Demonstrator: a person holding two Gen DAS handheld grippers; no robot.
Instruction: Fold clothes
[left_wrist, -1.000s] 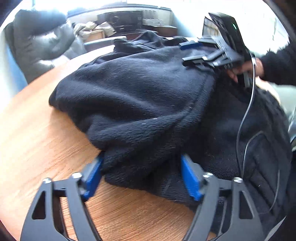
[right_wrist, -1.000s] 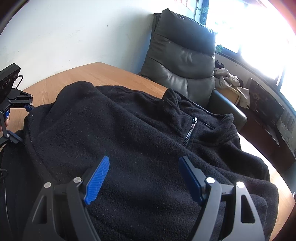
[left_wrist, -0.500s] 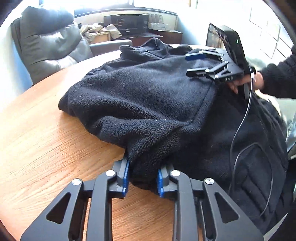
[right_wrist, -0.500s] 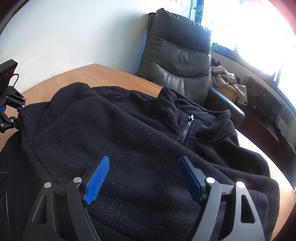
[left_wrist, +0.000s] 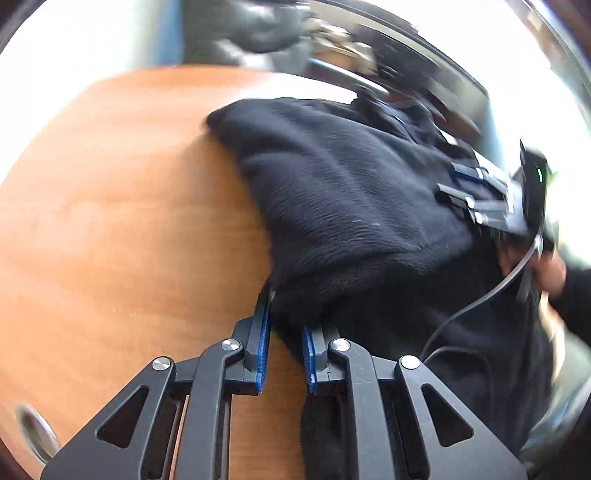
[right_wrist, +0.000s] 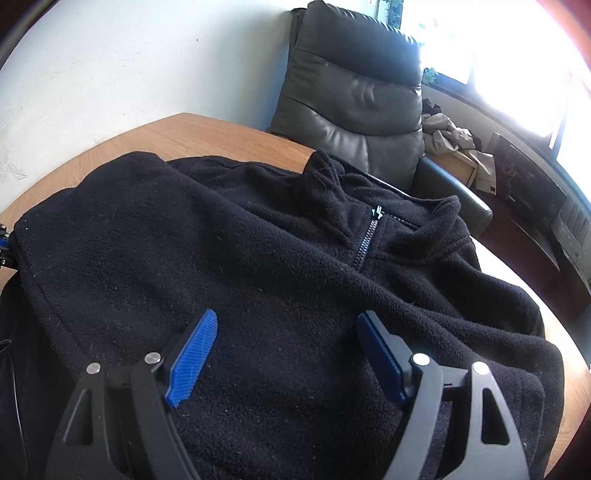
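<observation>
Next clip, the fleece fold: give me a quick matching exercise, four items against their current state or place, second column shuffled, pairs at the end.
Column one:
1. left gripper
2. right gripper
3. zipper
4. leather chair

Column two:
A. behind the table, by the wall
B. open, above the fleece
C. at the collar, done up
D. shut on a fleece edge

Pairs: 1-D, 2-B, 3-C, 4-A
</observation>
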